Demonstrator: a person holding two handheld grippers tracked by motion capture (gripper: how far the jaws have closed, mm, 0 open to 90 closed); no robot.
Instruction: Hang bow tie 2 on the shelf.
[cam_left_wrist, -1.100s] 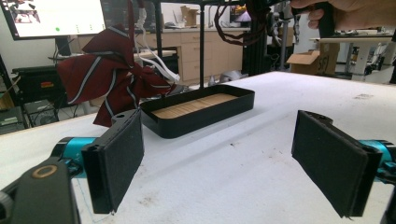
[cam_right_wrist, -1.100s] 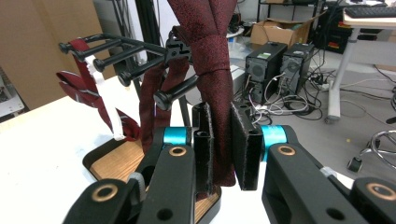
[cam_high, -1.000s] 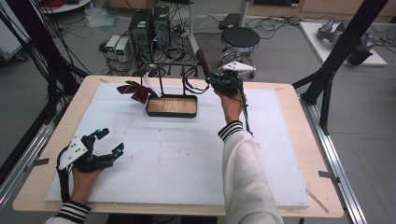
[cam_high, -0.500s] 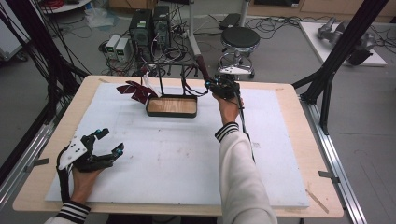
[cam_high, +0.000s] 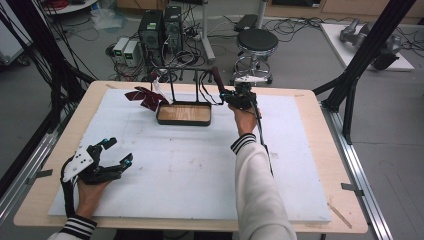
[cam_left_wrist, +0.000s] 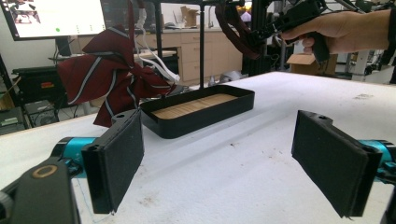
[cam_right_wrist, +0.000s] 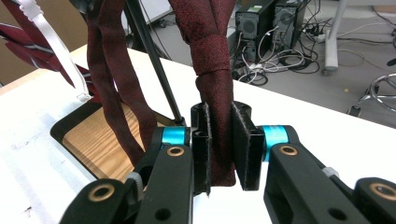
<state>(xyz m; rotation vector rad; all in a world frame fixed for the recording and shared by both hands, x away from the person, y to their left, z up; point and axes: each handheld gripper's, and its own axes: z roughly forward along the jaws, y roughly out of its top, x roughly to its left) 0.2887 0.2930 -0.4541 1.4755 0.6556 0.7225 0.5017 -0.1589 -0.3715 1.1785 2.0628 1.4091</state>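
A black stand with a wood-floored tray sits at the back of the white mat. A dark red tie hangs from its top rail, and my right gripper is shut on the lower end. In the right gripper view the jaws of my right gripper clamp the tie just under its knot. A striped maroon tie hangs off the stand's left side. My left gripper rests open near the front left, with nothing between its pads. It faces the tray and the striped tie.
A white strap hangs by the striped tie. The stand's thin black posts rise from the tray. Wide bare mat lies between the two grippers. A stool and computers stand beyond the table's far edge.
My right gripper has shifted slightly back toward me, still holding the dark red tie. The left gripper has stayed put.
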